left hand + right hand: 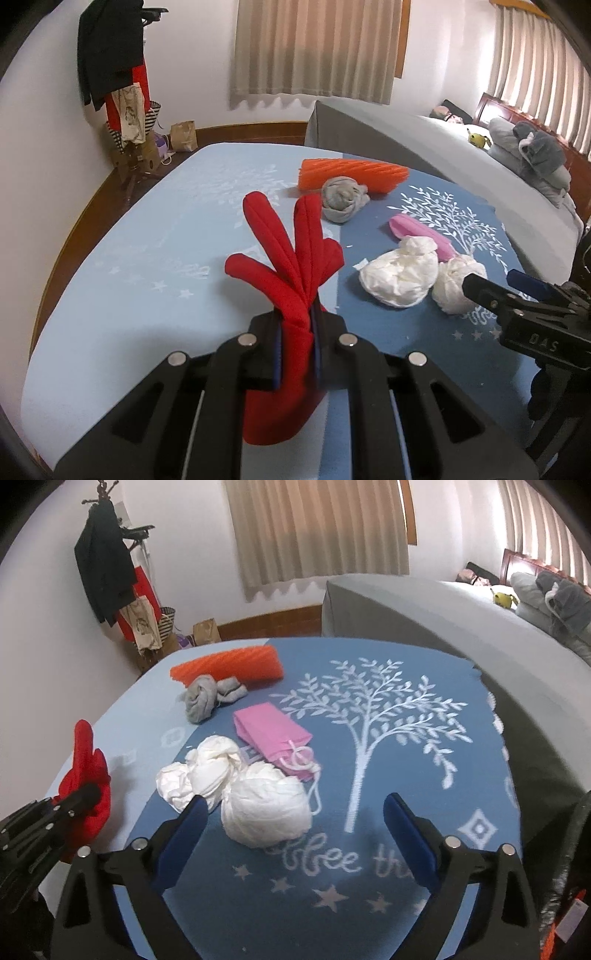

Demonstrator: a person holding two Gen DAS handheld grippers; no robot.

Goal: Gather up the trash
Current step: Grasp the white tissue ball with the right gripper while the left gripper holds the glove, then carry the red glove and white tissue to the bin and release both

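Note:
My left gripper (297, 325) is shut on a red quilted oven mitt (291, 266), held above the light blue cloth; the mitt also shows in the right wrist view (86, 775). My right gripper (295, 812) is open, its blue pads on either side of a crumpled white tissue ball (266, 808), close to it but apart. A second white tissue wad (207, 768) lies just behind. In the left wrist view the two wads (399, 275) lie right of the mitt, with the right gripper (491, 284) at the smaller one.
A pink paper bag (273, 738) with white string, a grey rolled sock (203, 698) and an orange ridged bin lying on its side (229, 666) lie on the blue tree-print tablecloth (406, 738). A grey bed (443, 613) stands behind, a coat rack (107, 565) at left.

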